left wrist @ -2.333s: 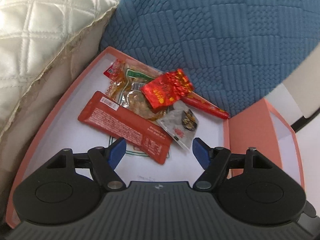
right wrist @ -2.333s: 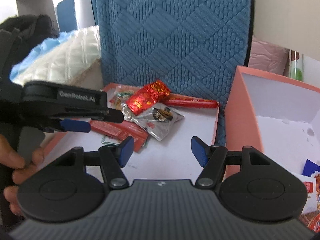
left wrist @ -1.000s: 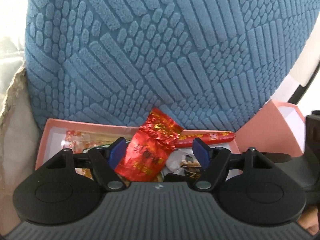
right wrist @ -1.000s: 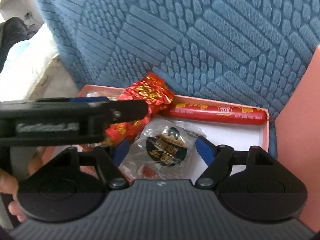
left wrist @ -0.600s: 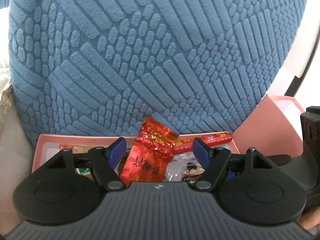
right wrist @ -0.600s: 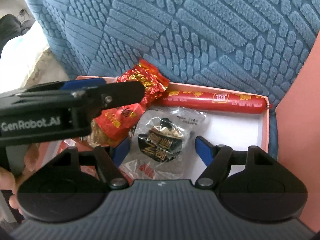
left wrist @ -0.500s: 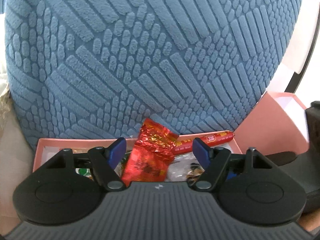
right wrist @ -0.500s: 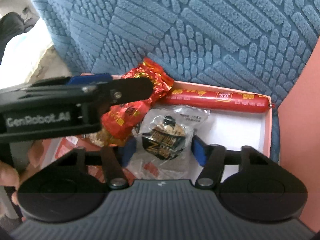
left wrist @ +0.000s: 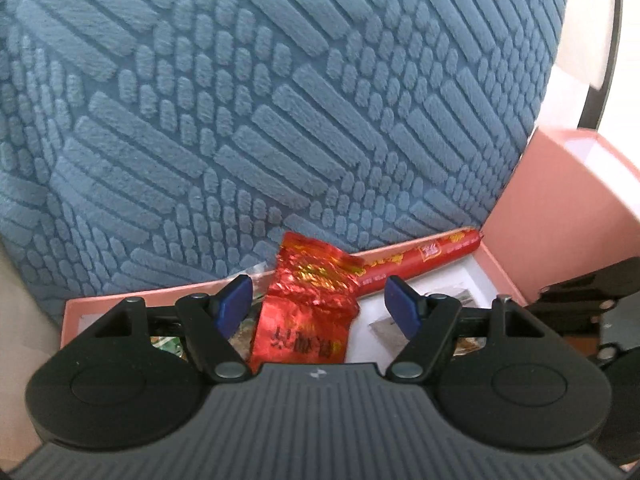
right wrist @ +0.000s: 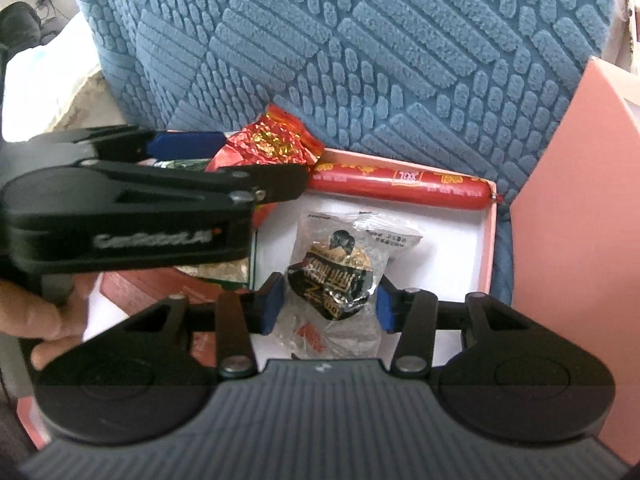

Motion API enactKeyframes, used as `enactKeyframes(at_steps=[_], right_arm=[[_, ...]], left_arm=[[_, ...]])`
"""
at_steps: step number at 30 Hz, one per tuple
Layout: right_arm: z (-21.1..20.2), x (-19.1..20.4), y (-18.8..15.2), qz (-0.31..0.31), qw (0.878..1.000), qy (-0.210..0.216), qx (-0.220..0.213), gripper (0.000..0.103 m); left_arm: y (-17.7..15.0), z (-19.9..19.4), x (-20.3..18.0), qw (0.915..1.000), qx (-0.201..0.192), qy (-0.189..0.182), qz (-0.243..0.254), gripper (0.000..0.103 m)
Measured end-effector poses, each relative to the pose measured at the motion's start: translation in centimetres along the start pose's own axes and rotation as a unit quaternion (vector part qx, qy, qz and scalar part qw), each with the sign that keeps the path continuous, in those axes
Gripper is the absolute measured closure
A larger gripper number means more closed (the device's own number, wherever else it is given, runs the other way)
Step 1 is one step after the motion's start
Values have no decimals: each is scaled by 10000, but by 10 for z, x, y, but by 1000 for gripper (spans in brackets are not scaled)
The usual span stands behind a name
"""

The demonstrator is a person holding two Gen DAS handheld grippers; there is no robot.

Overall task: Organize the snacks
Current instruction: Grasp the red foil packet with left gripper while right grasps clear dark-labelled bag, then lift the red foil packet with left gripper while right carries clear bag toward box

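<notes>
Closing in since half a second ago, the right tongs [right wrist: 326,306] now pinch the clear-and-black foil snack packet [right wrist: 338,270] inside the shallow pink tray [right wrist: 489,236] — ready to lift — while the left tongs [left wrist: 322,304] stay apart around the crinkled red foil packet [left wrist: 308,312].

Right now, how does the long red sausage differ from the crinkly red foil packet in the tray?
The sausage is a long, smooth, taut stick; the red foil packet is shorter, wider and crumpled. The sausage lies flat along the back wall of the pink tray, clear of both claws; the foil packet sits between the open fingers of the left claw, its top tilted up against the blue cushion. Both are red with gold print.
</notes>
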State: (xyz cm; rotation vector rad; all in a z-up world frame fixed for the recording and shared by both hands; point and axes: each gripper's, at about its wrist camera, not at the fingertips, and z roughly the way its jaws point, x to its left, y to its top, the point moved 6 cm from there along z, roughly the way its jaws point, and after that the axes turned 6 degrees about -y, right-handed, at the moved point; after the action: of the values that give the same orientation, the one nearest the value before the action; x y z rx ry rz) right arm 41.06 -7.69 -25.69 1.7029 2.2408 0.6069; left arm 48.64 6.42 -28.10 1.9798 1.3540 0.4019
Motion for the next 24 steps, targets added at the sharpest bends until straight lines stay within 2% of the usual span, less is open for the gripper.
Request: enactKeyframes(at_steps=[10, 16, 20, 24], right_arm=[[-14, -17, -12, 68, 10000, -49, 1, 53], [-19, -15, -18, -13, 9998, -193, -8, 53], [-23, -11, -22, -43, 9997, -244, 16, 53], [-33, -10, -29, 28, 10000, -86, 22, 53]], left_arm=[[-7, 19, -23, 9952, 306, 301, 882, 32], [-2, 7, -16, 9984, 209, -21, 518, 34], [2, -6, -12, 9986, 68, -187, 492, 34], [3, -19, -16, 9979, -13, -331, 558, 34]])
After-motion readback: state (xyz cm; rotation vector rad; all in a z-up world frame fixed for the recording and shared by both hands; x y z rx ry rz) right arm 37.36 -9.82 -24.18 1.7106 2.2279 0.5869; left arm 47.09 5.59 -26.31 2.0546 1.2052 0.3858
